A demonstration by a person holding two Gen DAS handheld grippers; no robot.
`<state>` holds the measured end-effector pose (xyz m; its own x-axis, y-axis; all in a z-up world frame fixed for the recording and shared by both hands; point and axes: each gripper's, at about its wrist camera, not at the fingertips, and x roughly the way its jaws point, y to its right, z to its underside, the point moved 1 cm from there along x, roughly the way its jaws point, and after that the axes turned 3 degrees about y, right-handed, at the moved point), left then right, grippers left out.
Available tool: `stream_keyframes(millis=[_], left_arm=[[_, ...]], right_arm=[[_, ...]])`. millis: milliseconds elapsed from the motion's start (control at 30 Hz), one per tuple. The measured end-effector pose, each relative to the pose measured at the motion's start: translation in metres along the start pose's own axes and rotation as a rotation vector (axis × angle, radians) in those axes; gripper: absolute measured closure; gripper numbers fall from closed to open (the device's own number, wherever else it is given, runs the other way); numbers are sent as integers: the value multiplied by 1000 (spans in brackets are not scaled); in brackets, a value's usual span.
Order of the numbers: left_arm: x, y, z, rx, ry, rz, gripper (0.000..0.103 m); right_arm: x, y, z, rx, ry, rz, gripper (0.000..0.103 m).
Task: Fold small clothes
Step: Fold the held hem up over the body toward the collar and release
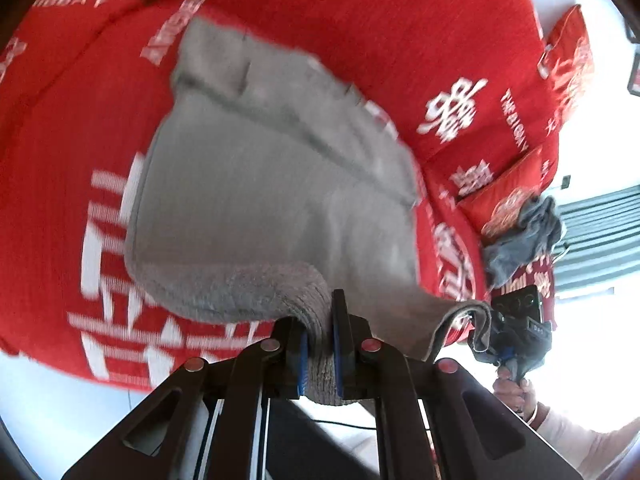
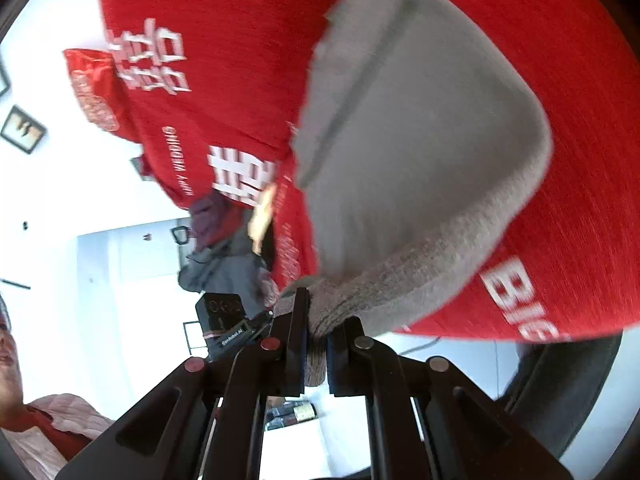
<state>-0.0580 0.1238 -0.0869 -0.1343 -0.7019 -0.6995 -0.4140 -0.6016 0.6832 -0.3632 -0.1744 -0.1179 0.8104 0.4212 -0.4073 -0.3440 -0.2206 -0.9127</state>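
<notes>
A small grey garment point(image 1: 256, 184) with a ribbed waistband hangs spread over a red sofa cover point(image 1: 360, 32). My left gripper point(image 1: 320, 344) is shut on one end of the ribbed waistband. My right gripper point(image 2: 316, 344) is shut on the other end of the same grey garment point(image 2: 404, 152). The right gripper also shows at the right of the left wrist view point(image 1: 508, 332), holding the garment's corner. The left gripper shows as a dark body in the right wrist view point(image 2: 224, 324). The garment is lifted at the band and stretched between the two grippers.
A crumpled pile of grey-blue clothes point(image 1: 524, 240) lies at the sofa's far end, also in the right wrist view point(image 2: 224, 264). Red cushions point(image 1: 568, 60) lean on the sofa. White floor and walls surround it; framed pictures point(image 2: 22, 130) hang on the wall.
</notes>
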Motion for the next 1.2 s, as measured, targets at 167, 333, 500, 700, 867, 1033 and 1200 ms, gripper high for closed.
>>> stream_keyframes(millis=[167,333,500,700,867,1033,1200], left_arm=[[-5,7,-49,-38,87,28,93],[4,16,-102,-41,152,6,93],[30,18,-159,-37,199,-37,93],[92,2,-210,-42,195,-136,93],[127,-23,-232,-103,186,-206,93],[143,-39,-240,-159,152,-337,77],[117,-14,-239,-47,239,-489,24]], right_arm=[[1,-37,-49,-66,36,-44,95],[11,-63,-119,-94,65,-53,95],[30,-74,-191,-120,52,-37,95],[67,-53,-273,-93,35,31,95],[99,-19,-317,-56,4,110,95],[123,8,-342,-17,-11,189,91],[122,-1,-349,-60,11,266,57]])
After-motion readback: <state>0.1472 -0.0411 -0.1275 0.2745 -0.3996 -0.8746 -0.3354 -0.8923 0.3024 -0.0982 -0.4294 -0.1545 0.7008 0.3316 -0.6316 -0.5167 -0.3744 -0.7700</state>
